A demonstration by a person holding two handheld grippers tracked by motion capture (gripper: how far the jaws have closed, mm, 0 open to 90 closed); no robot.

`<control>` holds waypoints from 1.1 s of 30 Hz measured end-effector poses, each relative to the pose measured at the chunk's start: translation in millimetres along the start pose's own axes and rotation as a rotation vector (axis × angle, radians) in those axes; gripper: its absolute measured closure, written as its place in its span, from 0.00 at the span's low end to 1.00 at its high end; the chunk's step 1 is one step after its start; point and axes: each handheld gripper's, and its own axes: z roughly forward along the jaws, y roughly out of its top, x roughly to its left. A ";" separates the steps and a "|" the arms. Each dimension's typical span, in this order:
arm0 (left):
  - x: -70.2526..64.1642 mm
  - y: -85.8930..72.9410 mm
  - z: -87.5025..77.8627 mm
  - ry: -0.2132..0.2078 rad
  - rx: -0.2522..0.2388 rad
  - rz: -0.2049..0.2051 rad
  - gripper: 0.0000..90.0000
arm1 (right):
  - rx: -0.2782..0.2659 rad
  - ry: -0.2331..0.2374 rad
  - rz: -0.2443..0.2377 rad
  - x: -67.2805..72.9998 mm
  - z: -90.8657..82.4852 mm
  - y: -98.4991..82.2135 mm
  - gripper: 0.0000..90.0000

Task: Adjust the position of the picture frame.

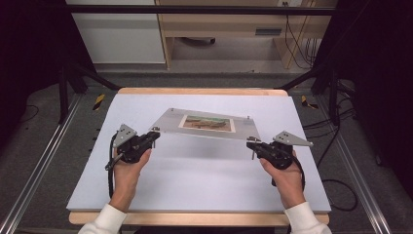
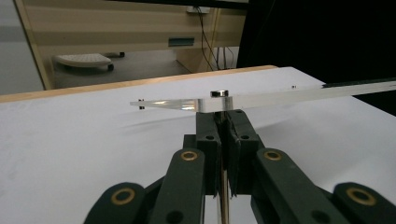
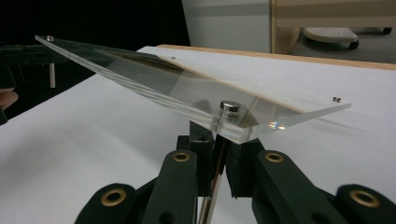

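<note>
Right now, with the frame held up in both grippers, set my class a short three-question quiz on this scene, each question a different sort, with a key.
1. True or false: the acrylic frame lies flat on the white mat.
2. Multiple choice: what does each gripper grip? A) the picture B) a metal corner post under the frame C) the frame's far edge
3. Fill in: the left gripper and right gripper hold the frame's two ____ corners.

Key: 1. False; it is lifted, near edge raised. 2. B. 3. Near.
</note>
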 end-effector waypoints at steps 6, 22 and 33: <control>7.7 -2.2 -4.7 0.022 -0.002 -0.005 0.93 | 0.006 0.015 -0.007 1.3 13.7 4.0 0.91; 18.5 -11.3 0.8 0.056 0.006 -0.010 0.93 | 0.017 0.013 0.009 -2.5 37.9 3.0 0.92; 17.3 -18.8 8.6 0.066 0.012 -0.007 0.93 | 0.025 0.006 0.012 -10.1 41.6 2.6 0.92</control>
